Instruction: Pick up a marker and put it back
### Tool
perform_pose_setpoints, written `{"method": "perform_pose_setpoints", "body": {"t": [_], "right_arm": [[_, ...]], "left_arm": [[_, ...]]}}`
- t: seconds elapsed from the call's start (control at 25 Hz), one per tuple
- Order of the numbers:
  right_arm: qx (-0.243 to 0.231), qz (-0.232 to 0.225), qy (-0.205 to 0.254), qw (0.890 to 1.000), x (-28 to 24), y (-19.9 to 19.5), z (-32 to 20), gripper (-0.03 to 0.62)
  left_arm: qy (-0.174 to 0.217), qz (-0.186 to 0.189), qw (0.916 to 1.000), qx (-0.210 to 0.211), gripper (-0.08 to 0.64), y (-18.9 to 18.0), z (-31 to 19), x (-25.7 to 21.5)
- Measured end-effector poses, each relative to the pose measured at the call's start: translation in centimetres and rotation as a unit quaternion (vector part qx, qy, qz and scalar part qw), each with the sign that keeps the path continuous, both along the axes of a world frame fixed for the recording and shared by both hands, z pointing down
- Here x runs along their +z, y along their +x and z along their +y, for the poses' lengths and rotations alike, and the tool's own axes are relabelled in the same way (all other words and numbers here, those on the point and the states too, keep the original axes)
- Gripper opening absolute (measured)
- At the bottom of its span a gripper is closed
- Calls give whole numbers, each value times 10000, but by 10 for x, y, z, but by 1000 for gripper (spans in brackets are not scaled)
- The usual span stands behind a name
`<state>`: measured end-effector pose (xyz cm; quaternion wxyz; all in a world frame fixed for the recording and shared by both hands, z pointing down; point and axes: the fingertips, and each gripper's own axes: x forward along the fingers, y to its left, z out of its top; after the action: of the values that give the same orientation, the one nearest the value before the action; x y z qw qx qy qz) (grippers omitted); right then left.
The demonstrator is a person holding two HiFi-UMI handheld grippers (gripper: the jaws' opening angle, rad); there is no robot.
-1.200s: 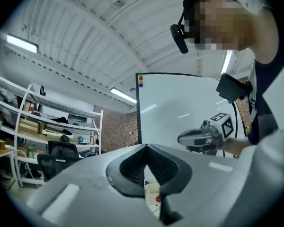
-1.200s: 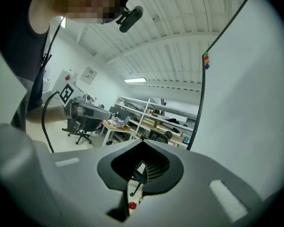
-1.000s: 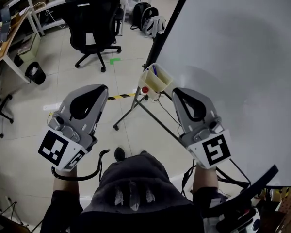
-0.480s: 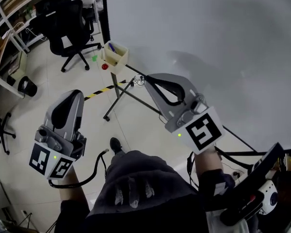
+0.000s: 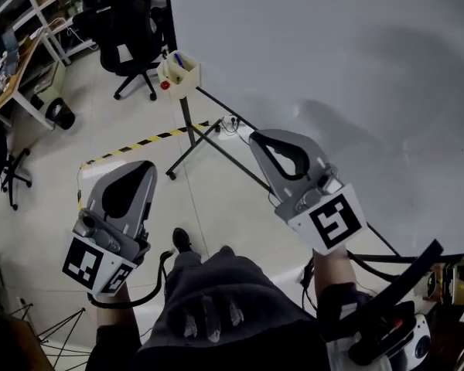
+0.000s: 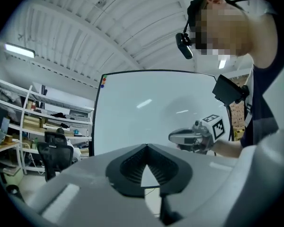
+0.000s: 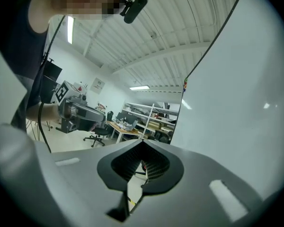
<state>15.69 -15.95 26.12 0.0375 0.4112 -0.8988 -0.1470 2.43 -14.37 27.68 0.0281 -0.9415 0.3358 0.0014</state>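
Head view | marker [image 5: 178, 58] stands in holder [image 5: 175, 76], far ahead | left tongs [image 5: 136, 168], right tongs [image 5: 276, 136] both pinched closed, empty | neither clearly nearer

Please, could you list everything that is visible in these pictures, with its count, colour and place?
whiteboard: one, white, fills the upper right of the head view
holder: one, beige, on the whiteboard's left edge
marker: one, blue, standing in the holder
office chairs: two, black; one beyond the holder, one cut off at the left edge
striped tape: one, yellow and black, on the floor
bin: one, black, by the desk at left
left claw: one, grey, shut, empty, lower left
right claw: one, grey, shut, empty, before the whiteboard
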Motion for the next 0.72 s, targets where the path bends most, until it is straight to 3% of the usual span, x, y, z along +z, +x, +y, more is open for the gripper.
{"method": "perform_pose_setpoints", "body": {"t": [0.28, 0.44, 0.72], "right_arm": [[-395, -92, 41, 9992, -8, -20, 25, 2], [-596, -79, 50, 9982, -9, -40, 37, 2], [-691, 197, 9, 9974, 8, -101, 94, 2]], "left_arm": [[133, -123, 9989, -439, 6, -22, 39, -15], [111, 104, 9984, -542, 6, -39, 60, -21], [156, 341, 9958, -834, 6, -102, 119, -12]]}}
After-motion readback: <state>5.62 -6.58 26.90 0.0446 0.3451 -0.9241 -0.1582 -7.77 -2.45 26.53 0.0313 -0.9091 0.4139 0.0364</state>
